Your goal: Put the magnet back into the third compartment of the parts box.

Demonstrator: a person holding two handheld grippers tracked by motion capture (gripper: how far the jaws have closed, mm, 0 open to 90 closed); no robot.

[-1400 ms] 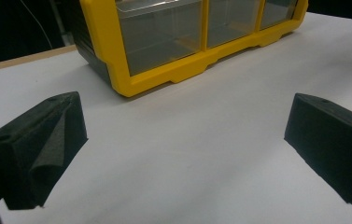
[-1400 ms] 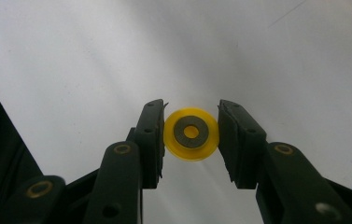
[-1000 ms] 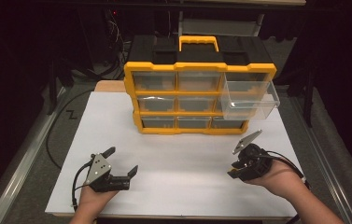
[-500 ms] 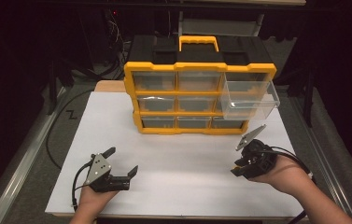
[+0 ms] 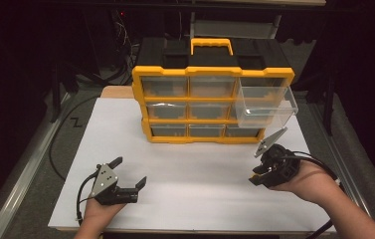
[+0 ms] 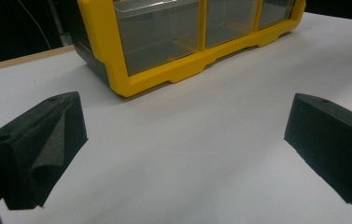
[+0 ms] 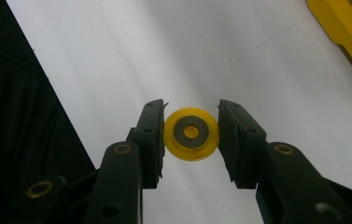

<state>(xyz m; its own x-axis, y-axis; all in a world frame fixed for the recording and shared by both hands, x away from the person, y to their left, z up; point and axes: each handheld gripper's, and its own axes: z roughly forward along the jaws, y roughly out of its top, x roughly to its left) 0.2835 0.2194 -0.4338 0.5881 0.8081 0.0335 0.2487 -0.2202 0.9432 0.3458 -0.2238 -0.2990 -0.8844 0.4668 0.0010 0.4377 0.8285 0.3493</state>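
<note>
The small round yellow plastic wheel with a grey metal centre [image 7: 191, 134] sits clamped between the right gripper [image 7: 191, 140] pads, above the white table [image 7: 117, 56] at its near right.

So the thing being handled is a little yellow wheel [image 7: 191, 134], round and disc-shaped, with a grey metal hub in the middle and a small hole through it that looks yellow too. In the right gripper view it sits dead centre of the frame, flat face toward the camera, edges pinched on the left and right sides. It's up off the white surface, which is blurred behind it. In the high view it would be at the lower right of the frame, but it's too small to make out there.
</note>
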